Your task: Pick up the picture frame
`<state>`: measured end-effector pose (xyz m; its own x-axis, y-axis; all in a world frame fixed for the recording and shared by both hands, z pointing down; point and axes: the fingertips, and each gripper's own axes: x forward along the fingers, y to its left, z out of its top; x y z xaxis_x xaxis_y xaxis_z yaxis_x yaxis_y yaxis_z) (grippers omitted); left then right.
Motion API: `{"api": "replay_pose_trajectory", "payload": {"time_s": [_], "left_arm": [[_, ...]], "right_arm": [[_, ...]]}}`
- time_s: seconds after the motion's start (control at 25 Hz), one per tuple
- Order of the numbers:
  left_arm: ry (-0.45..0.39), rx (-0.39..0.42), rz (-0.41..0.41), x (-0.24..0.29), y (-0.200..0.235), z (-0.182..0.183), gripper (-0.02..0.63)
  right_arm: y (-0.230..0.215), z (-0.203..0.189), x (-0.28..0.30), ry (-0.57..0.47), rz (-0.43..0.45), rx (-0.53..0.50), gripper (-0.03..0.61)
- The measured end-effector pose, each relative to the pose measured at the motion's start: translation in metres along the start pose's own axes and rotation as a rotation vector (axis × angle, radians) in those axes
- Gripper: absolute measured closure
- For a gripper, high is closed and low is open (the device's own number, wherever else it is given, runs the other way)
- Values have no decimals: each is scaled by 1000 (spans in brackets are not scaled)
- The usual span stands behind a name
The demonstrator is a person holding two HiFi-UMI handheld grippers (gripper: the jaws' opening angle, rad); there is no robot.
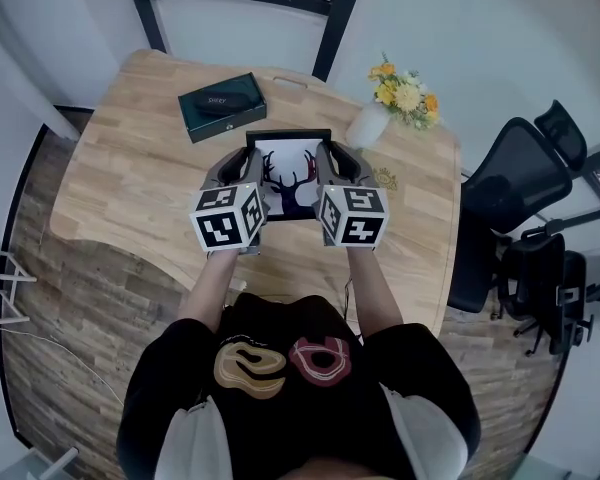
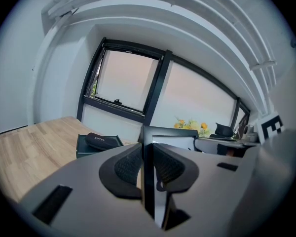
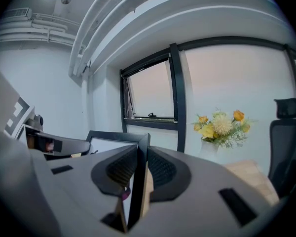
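A black picture frame (image 1: 290, 173) with a dark deer silhouette on white is held up above the wooden table (image 1: 130, 178), in the middle of the head view. My left gripper (image 1: 248, 173) is shut on the frame's left edge (image 2: 148, 181), which stands pinched between both pads. My right gripper (image 1: 328, 171) is shut on the frame's right edge (image 3: 136, 181) in the same way. Each gripper view shows the frame's top rail (image 2: 170, 131) (image 3: 118, 136) running across to the other gripper.
A dark green box (image 1: 221, 105) with a black case on it lies at the table's far left. A white vase of yellow and orange flowers (image 1: 400, 96) stands at the far right. Black office chairs (image 1: 525, 198) are right of the table. A window (image 2: 128, 83) is behind.
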<state>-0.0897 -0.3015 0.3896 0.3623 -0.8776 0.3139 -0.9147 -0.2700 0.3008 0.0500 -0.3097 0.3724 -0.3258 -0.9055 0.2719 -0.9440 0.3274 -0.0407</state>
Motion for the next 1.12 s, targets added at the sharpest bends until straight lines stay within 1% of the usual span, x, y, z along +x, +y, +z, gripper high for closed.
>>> {"api": "replay_pose_trajectory", "payload": {"time_s": [0.2,0.6,0.84,1.12], "left_arm": [[-16,-4,-9,-17,-4,2,532],[-36,30,-38,-45,-14,5,532],[-47,21,-56,-60,-19,7,532],[-61,33,-69,-71,-23,12,532]], "right_arm": [[7,4,-15,-27,-3,-5,505],[19,9,-43,-59,0,4,505],[25,14,-60,-84,-8,-1,505],[30,20,-71,-102,-6,-9,504]]}}
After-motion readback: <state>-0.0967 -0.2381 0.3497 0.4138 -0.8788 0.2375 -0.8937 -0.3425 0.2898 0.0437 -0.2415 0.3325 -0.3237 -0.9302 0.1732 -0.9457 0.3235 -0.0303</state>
